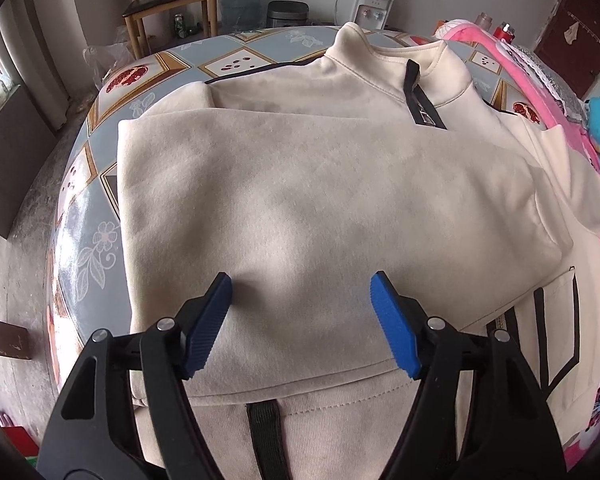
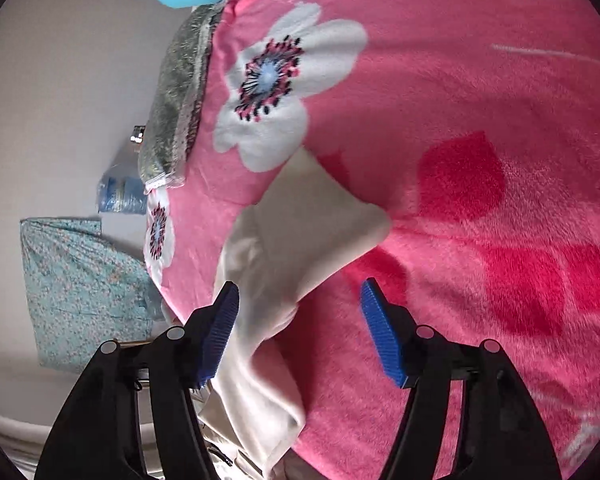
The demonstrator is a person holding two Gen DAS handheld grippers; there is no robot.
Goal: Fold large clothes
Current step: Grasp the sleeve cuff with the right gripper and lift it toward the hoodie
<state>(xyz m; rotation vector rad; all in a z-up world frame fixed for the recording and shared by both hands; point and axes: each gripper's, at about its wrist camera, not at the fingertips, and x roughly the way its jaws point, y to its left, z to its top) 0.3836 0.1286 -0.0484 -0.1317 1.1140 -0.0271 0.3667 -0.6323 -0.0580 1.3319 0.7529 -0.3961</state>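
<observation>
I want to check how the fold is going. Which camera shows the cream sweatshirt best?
The left wrist view: the cream sweatshirt lies spread on the table, collar and zipper visible. The right wrist view shows only one end of it lying on the pink blanket.

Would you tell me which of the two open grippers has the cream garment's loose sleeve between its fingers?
The right gripper: the sleeve runs between its fingers over the pink blanket. The left gripper hovers above the folded body.

Patterned tablecloth (image 1: 100,184), pink floral blanket (image 2: 460,160), wooden chair (image 1: 168,4), water dispenser (image 1: 374,8)
</observation>
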